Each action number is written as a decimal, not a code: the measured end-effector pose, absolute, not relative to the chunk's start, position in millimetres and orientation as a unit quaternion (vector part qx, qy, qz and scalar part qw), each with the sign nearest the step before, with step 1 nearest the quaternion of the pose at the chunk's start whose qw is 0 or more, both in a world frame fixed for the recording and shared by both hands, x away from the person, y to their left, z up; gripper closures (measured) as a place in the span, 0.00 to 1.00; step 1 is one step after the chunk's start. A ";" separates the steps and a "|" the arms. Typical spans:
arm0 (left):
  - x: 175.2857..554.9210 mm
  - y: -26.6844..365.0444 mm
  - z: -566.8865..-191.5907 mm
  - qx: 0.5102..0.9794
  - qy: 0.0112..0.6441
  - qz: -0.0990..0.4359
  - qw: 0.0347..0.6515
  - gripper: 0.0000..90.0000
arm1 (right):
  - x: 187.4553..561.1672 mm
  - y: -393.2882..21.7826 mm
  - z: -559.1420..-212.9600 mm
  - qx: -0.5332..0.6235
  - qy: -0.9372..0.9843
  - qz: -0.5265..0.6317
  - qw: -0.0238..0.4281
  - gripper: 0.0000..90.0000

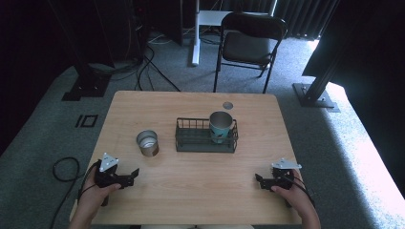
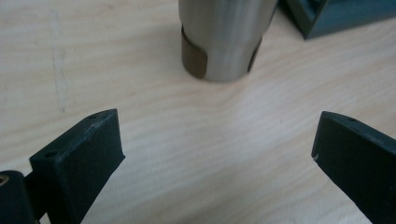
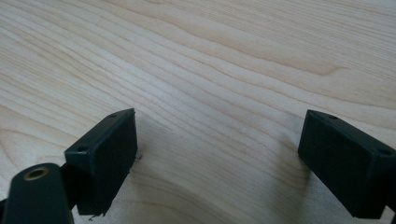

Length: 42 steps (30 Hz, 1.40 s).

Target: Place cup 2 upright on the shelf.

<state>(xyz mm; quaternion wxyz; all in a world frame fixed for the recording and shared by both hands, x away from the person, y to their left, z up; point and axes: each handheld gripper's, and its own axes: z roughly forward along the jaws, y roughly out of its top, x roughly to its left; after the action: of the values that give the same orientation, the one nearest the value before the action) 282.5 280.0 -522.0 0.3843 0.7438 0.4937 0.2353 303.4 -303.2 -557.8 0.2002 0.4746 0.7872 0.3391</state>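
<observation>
Two cups, steel cup [image 1: 147,143] upright on table [image 1: 191,195], mouth upward, teal cup [image 1: 221,126] upright in one wire rack [image 1: 191,138], left gripper [image 1: 133,173] and right gripper [image 1: 258,179] both spread, empty.

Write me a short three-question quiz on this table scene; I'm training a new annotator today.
1. True or false: the teal cup stands inside the wire basket.
2. Which hand-held gripper is nearer the steel cup: A left, B right?
3. Fill in: both grippers' jaws are ____.

Key: 1 true. 2 A; the steel cup stands just ahead of its jaws. 3 open, with bare table between the right pair.
</observation>
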 end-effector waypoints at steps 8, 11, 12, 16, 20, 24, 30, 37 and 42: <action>291.3 272.6 -515.1 0.730 0.487 0.250 0.409 0.03 | 303.4 -303.2 -557.8 0.475 0.787 0.339 0.200 0.13; 293.7 270.3 -514.1 0.725 0.487 0.256 0.414 0.03 | 303.4 -303.2 -557.8 0.475 0.787 0.339 0.200 0.13; 296.1 267.8 -513.1 0.722 0.486 0.259 0.419 0.03 | 303.4 -303.2 -557.8 0.474 0.787 0.339 0.200 0.13; 300.0 263.5 -511.7 0.720 0.482 0.264 0.424 0.03 | 303.4 -303.2 -557.8 0.474 0.787 0.339 0.200 0.13; 307.2 255.5 -510.1 0.718 0.478 0.267 0.430 0.03 | 303.4 -303.2 -557.8 0.474 0.787 0.339 0.200 0.13; 313.9 249.8 -508.1 0.717 0.477 0.268 0.432 0.03 | 303.4 -303.2 -557.8 0.475 0.787 0.339 0.200 0.13; 325.2 245.0 -509.1 0.711 0.484 0.269 0.433 0.03 | 303.4 -303.2 -557.8 0.475 0.787 0.339 0.200 0.13; 338.0 242.7 -511.8 0.703 0.491 0.275 0.435 0.03 | 303.4 -303.2 -557.8 0.475 0.787 0.339 0.200 0.13; 346.6 238.2 -514.0 0.701 0.493 0.278 0.433 0.03 | 303.4 -303.1 -557.7 0.475 0.787 0.339 0.200 0.13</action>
<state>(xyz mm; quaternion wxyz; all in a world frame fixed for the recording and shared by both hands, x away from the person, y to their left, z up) 346.6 238.2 -514.0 0.4333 0.7012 0.4934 0.2778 303.4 -303.1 -557.7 0.1998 0.4753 0.7869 0.3391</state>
